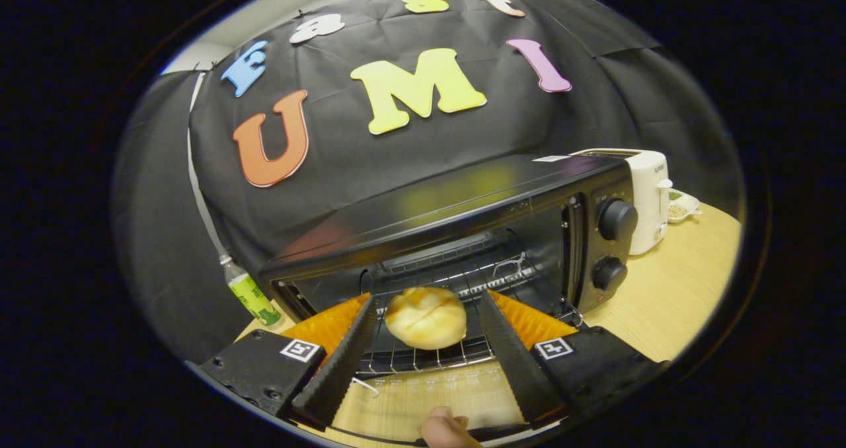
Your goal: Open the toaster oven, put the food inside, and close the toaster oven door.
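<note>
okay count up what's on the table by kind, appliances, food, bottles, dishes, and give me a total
Appliances: 2, black toaster oven and white toaster
Food: 1, bun on the oven rack, between the open gripper fingers
Bottles: 1, bottle
Dishes: 1, small dish
Total: 5

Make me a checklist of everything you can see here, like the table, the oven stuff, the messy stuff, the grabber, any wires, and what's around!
Surface: light wooden table, bare beside the oven.
Job's things: black toaster oven with its door down; bread roll lying on the wire rack at the oven's mouth.
Clutter: white pop-up toaster behind the oven, small dish past it, green-labelled bottle on the other side.
Grippers: gripper open, fingers either side of the roll, not touching; a fingertip below.
Cables: nothing seen.
Surroundings: black cloth wall.
</note>
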